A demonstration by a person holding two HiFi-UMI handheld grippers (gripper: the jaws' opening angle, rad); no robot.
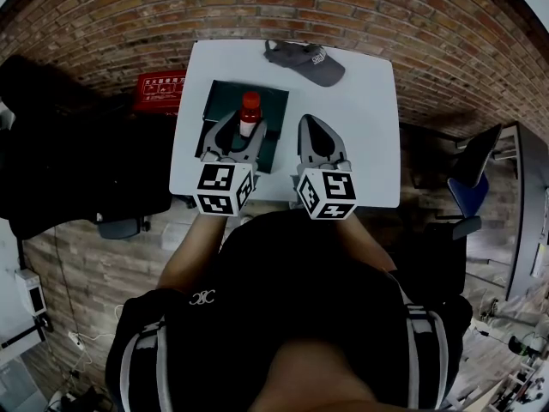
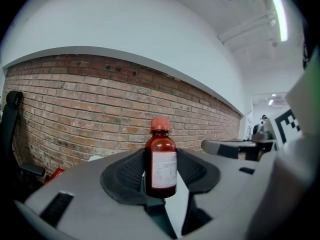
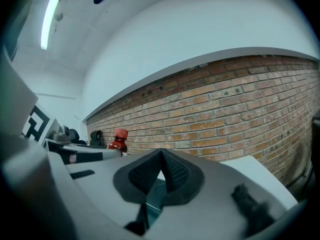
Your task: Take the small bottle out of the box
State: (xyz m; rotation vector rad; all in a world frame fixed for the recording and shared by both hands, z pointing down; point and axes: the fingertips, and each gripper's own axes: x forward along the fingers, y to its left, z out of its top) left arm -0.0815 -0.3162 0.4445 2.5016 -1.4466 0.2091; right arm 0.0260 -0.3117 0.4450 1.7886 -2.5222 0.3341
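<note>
Black shirt (image 1: pixel 300 316) of the person fills the bottom of the head view, with both forearms reaching forward from it to the two marker cubes; beyond the cubes lies the white desk (image 1: pixel 369 144), set against a brick wall (image 1: pixel 129 24).

Left claw (image 1: pixel 246 131) is closed on the small bottle (image 1: pixel 249 117); in the left gripper view the dark ribbed pads (image 2: pixel 127 176) press against either side of the brown glass body, which stands upright between them with its white label facing the camera and its red cap on top (image 2: pixel 161 161). From the head view the small bottle sits over the dark teal box (image 1: pixel 225 97), which lies on the left half of the desk; whether its base rests in the box or hangs clear of it cannot be told.

Right claw (image 1: pixel 313 127) is just to the right of the box, over bare desk; its own view shows the two pads brought together at the tips with nothing between them (image 3: pixel 161 159); the small bottle shows off to that view's left (image 3: pixel 118 140).

At the far edge of the desk lies a grey baseball cap (image 1: pixel 307 58), well apart from the box; a red case (image 1: pixel 160 91) with white print sits off the desk's left side, near the wall.
</note>
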